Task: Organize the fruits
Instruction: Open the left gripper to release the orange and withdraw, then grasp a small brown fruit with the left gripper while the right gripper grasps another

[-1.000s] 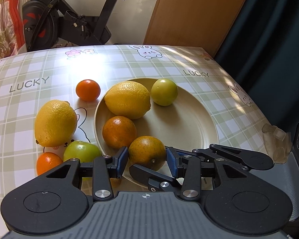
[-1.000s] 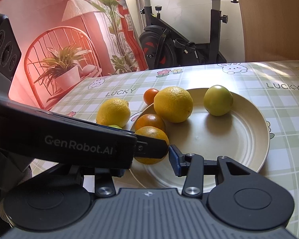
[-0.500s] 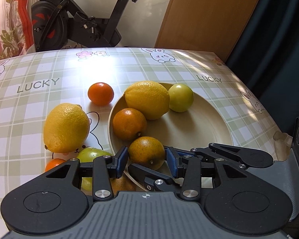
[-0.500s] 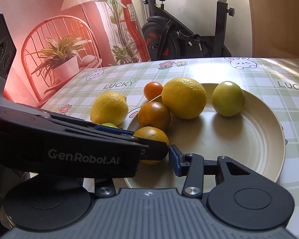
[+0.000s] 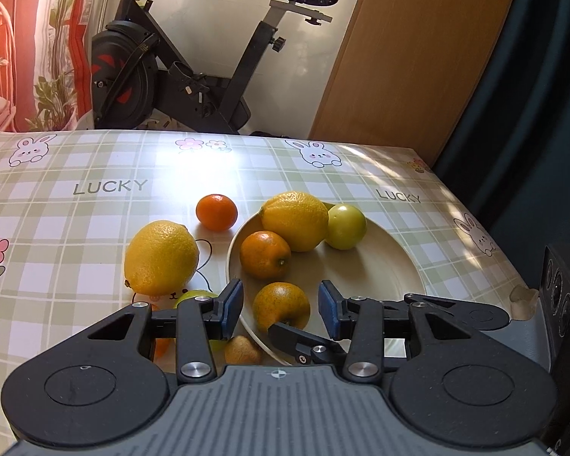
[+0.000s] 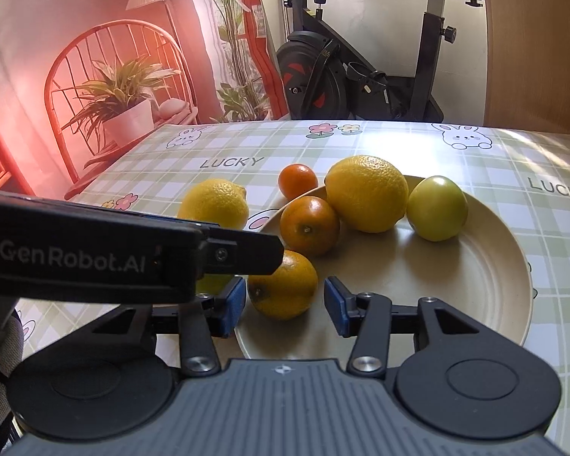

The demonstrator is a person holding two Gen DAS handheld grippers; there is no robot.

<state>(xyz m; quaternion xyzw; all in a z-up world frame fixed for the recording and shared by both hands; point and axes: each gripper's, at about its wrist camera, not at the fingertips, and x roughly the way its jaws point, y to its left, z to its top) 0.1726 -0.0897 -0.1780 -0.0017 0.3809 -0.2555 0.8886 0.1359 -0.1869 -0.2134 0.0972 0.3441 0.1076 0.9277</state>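
A cream plate holds a lemon, a green fruit and two oranges. The nearer orange rests on the plate's near rim. My right gripper has its jaws on either side of that orange and they are opening, with a thin gap at each pad. My left gripper is open and frames the same orange from above with clear gaps. One of its fingers crosses the right wrist view.
On the checked tablecloth left of the plate lie a second lemon, a small mandarin, a half-hidden green fruit and a brownish fruit. An exercise bike and a wooden panel stand beyond the far edge.
The right gripper's pads have drawn apart from the orange, which now sits on the plate. The left gripper has lifted and tilted up, so the fruits sit lower and further right in its view.
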